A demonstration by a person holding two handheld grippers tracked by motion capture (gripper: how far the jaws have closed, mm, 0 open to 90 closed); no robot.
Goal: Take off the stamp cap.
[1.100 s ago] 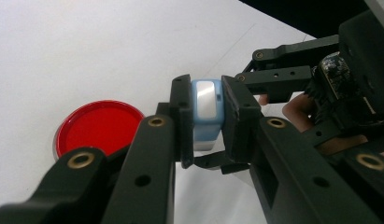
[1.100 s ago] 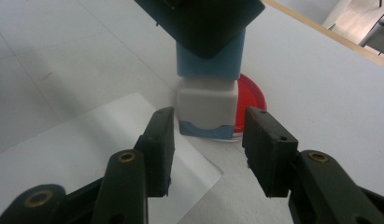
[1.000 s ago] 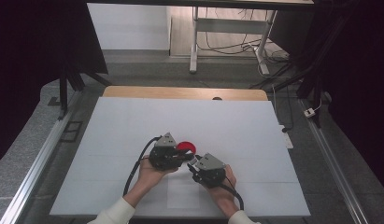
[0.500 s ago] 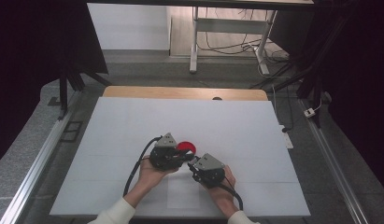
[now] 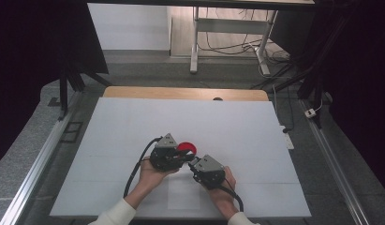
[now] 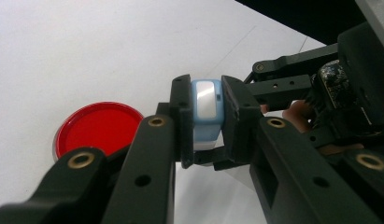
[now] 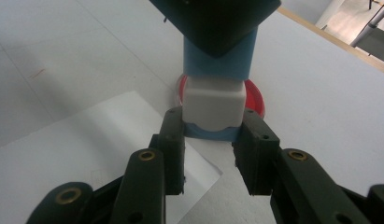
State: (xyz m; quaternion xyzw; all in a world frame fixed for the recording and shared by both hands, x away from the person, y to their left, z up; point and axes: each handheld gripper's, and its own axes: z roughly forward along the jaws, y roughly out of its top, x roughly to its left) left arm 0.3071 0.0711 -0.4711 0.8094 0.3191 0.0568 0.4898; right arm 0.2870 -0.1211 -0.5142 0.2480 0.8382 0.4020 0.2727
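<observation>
Blue-and-white block sitting gripped from both ends, mid-table.
Left gripper clamping its blue end; right gripper, jaws just closing, pinching the white end. Red lid lying just beside; white table edges staying well apart all round.

bright, even light on the table — surroundings dark, close-ups soft.
</observation>
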